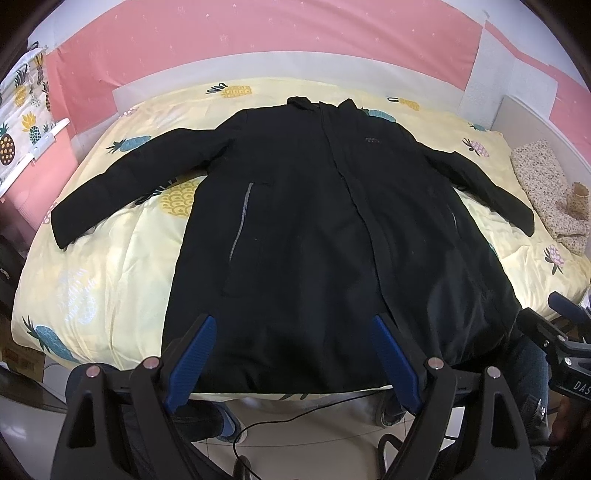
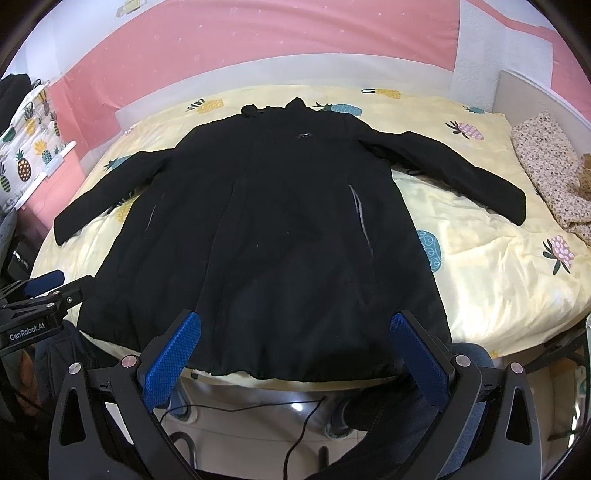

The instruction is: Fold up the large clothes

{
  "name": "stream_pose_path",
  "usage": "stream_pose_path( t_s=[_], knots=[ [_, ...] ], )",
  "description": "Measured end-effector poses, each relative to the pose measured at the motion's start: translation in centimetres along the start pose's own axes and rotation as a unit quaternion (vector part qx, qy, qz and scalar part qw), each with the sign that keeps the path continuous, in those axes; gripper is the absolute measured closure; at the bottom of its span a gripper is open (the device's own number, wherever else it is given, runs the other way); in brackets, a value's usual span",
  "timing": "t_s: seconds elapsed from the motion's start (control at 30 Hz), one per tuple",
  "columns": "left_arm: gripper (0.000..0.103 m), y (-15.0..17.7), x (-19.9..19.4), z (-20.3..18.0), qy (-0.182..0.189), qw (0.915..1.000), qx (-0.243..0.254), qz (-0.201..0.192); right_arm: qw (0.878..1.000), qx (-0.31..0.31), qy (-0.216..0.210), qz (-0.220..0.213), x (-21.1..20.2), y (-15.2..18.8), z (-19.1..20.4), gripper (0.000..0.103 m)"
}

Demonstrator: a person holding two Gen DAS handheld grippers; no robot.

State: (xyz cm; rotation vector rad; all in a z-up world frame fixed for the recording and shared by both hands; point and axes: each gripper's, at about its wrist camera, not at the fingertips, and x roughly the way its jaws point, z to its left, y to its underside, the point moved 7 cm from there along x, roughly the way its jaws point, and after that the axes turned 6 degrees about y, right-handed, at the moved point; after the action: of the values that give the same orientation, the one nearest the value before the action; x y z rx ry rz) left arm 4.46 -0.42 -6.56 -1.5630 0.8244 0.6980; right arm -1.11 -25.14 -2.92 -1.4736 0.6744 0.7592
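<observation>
A long black coat lies flat and face up on the bed, collar far from me, both sleeves spread outward, hem at the near edge. In the right wrist view the same coat fills the middle. My left gripper hovers over the hem, its blue pads wide apart with nothing between them. Over the hem too, my right gripper stands open and empty. The right gripper's body shows at the left wrist view's right edge, the left gripper's at the right wrist view's left edge.
The bed wears a yellow pineapple-print quilt against a pink wall. A folded floral cloth lies at the bed's right side. Below the hem are a person's legs and shoes, a black cable and tiled floor.
</observation>
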Motion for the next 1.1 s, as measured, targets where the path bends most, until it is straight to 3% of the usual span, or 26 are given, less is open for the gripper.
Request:
stream_pose_path(
  t_s=[1.1],
  knots=[
    [0.016, 0.04, 0.67, -0.20, 0.003, 1.0000, -0.001, 0.009, 1.000, 0.000, -0.003, 0.013, 0.55, -0.12, 0.05, 0.000]
  ],
)
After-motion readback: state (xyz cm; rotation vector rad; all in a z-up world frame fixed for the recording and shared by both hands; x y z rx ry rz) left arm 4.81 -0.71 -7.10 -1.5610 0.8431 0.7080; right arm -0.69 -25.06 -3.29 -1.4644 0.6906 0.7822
